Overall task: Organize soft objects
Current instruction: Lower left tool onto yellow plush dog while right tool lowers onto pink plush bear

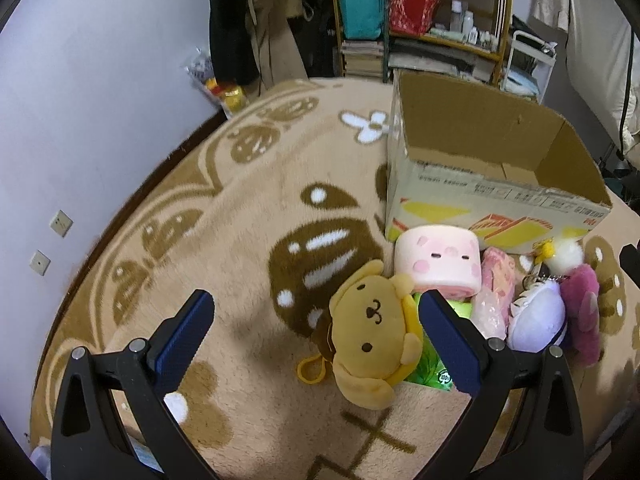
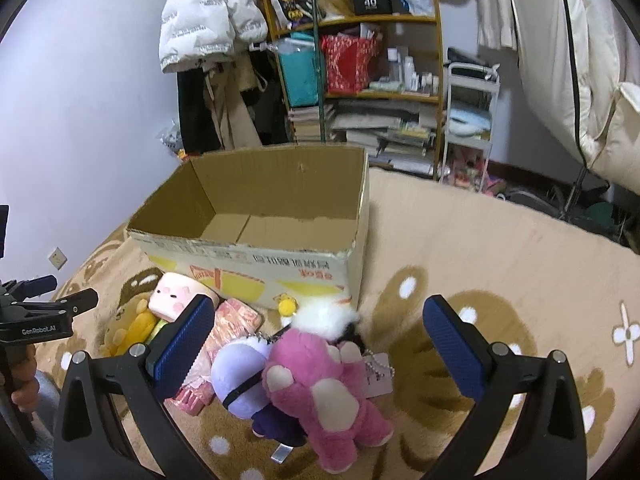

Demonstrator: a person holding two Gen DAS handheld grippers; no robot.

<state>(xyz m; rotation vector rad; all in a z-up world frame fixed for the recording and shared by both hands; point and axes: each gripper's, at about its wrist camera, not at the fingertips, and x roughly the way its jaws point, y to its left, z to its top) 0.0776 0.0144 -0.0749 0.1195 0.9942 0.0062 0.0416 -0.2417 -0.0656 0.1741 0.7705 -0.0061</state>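
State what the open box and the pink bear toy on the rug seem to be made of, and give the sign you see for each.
Box: corrugated cardboard, it seems; matt brown inside, printed pale outer face, ragged cut rim.
Pink bear toy: plush fabric, probably stuffed; fuzzy pile, rounded limbs, paler paw pads.
Rug: looks like fleecy pile textile; its surface is soft and fuzzy.

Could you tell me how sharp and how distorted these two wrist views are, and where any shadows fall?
Left wrist view: strong fisheye bending of the wall edge and carpet, slight motion blur, and the yellow bear plush casts a soft shadow to its left. Right wrist view: same curved dark corners, shelf softly blurred, cardboard box fairly sharp, and the pink plush evenly lit.
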